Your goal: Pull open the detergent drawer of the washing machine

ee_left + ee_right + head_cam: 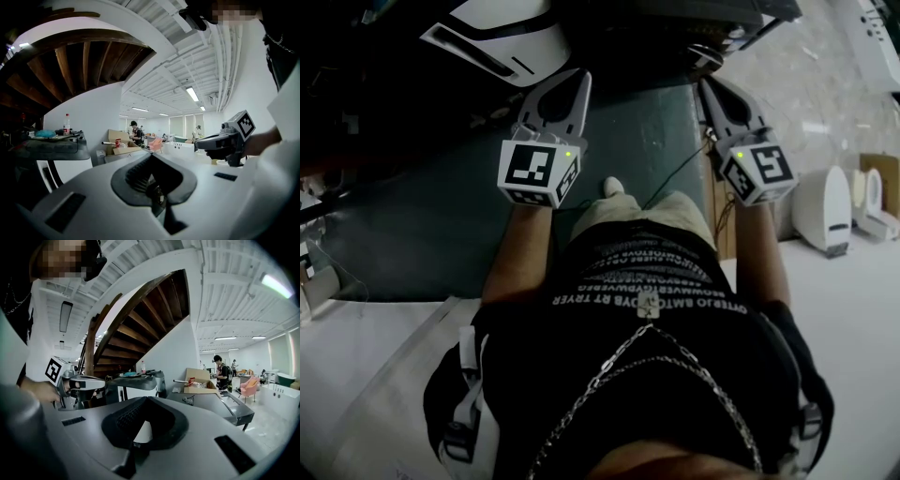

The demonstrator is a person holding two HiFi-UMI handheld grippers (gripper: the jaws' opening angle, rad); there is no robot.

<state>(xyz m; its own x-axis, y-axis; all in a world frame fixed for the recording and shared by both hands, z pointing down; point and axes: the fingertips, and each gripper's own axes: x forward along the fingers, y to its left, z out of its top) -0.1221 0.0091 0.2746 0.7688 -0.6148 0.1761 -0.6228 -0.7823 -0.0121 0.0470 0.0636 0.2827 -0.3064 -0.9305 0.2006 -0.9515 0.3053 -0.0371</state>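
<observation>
I hold both grippers out level in front of me with nothing in them. In the head view my left gripper (579, 79) and right gripper (710, 87) both have their jaws together, over a dark table (441, 225). A white machine with a dark top (61, 152) stands ahead to the left in the left gripper view, and it shows again as the white machine (133, 385) in the right gripper view. Its detergent drawer cannot be made out. Each gripper sees the other: the right gripper (206, 143) and the left gripper (91, 383) are apart and well short of the machine.
A wooden staircase (136, 329) rises over the machine. A grey table (225, 408) carries an open cardboard box (199, 380), and a person (220, 369) stands behind it. White appliances (825, 211) sit on the floor to my right.
</observation>
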